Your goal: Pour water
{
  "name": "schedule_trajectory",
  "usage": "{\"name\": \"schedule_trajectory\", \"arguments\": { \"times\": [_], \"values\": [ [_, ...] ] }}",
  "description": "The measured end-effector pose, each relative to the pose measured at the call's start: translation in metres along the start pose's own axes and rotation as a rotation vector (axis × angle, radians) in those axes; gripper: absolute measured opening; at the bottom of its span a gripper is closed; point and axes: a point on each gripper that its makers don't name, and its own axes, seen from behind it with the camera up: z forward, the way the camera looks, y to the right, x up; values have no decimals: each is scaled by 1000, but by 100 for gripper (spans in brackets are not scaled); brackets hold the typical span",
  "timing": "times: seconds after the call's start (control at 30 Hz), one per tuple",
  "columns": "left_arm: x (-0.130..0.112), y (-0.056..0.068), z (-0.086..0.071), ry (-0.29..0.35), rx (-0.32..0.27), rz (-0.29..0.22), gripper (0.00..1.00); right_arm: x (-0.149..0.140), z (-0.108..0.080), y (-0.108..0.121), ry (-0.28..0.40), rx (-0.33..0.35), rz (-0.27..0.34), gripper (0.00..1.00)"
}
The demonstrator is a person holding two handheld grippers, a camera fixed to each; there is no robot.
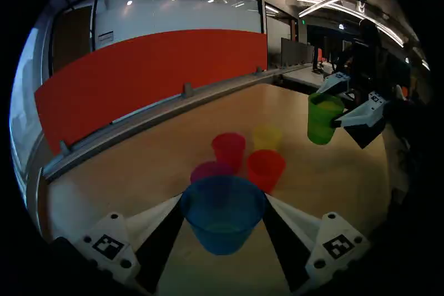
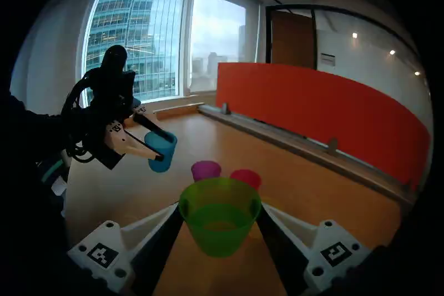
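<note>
One blue cup [image 1: 223, 224] within left claw's [image 1: 223, 200] grip.

You get no legible words or numbers. The square markers [image 1: 107, 245] on the left gripper [image 1: 223, 200], behind its jaws, bear only patterns; the wall sign [image 1: 105, 36] far ahead of them is too blurred.

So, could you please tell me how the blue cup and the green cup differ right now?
Colour: the blue cup is translucent blue, the green cup translucent green. Holder: the blue cup sits clamped between the left gripper's fingers, the green cup between the right gripper's. Shared: both have the same tapered plastic shape, open end up, and are held off the wooden table.
</note>
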Motion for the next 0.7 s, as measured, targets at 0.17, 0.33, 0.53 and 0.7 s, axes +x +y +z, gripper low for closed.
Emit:
{"name": "schedule_trajectory", "arguments": {
  "times": [0.17, 0.33, 0.53, 0.7],
  "values": [
    [-17, -3, 8, -57, -4, 18, 89, -13, 6, -1, -36, 14, 2, 91],
    [-28, -2, 15, -94, -21, 18, 89, -27, 12, -1, -74, 27, 8, 91],
    [-40, -2, 22, -133, -39, 18, 89, -41, 18, -2, -115, 37, 5, 91],
    [-51, -2, 28, -155, -44, 22, 89, -49, 22, -4, -137, 46, 4, 91]
  ]
}}
